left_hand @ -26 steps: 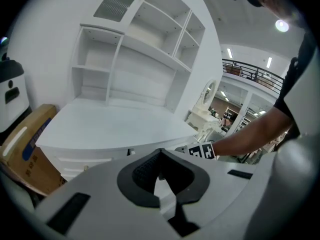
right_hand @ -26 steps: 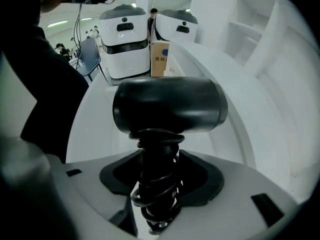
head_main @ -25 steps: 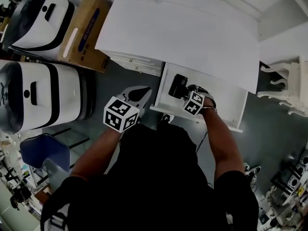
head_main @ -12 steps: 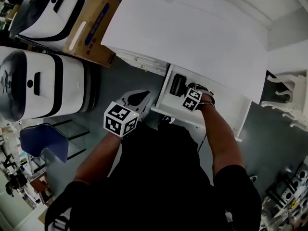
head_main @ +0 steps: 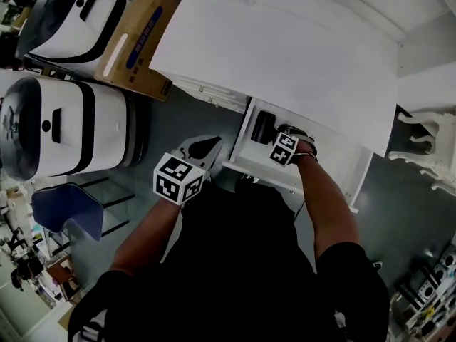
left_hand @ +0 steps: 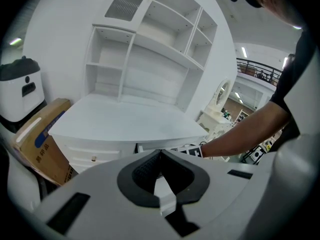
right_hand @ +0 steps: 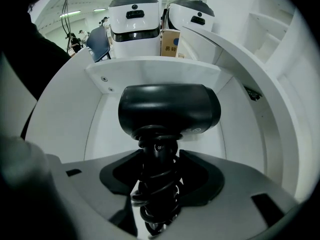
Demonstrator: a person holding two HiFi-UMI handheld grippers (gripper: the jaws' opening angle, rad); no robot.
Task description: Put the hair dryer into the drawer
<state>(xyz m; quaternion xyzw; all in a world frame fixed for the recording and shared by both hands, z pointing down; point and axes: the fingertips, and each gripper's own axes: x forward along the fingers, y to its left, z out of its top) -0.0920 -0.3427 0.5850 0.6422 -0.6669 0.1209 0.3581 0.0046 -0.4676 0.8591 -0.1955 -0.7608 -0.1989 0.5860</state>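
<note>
The black hair dryer (right_hand: pixel 169 111) sits inside the open white drawer (right_hand: pixel 115 79), its cord wound round the handle. My right gripper (right_hand: pixel 159 176) is shut on that handle. In the head view the hair dryer (head_main: pixel 264 125) lies at the left end of the drawer (head_main: pixel 335 166), with my right gripper (head_main: pixel 278 137) reaching in over the drawer's front. My left gripper (head_main: pixel 199 148) hangs in the air left of the drawer front, away from it, its jaws closed on nothing. In the left gripper view my left gripper (left_hand: pixel 159 171) points at the white desk (left_hand: pixel 125 121).
The white desk top (head_main: pixel 278 55) overhangs the drawer's back part. Two white and black machines (head_main: pixel 64 127) and a cardboard box (head_main: pixel 139 38) stand to the left. A blue chair (head_main: pixel 68 212) is at lower left. A white ornate piece of furniture (head_main: pixel 427 148) stands at the right.
The right gripper has carried the hair dryer a little deeper into the drawer over the last second. In the last half second almost nothing moved. The left gripper stays where it was.
</note>
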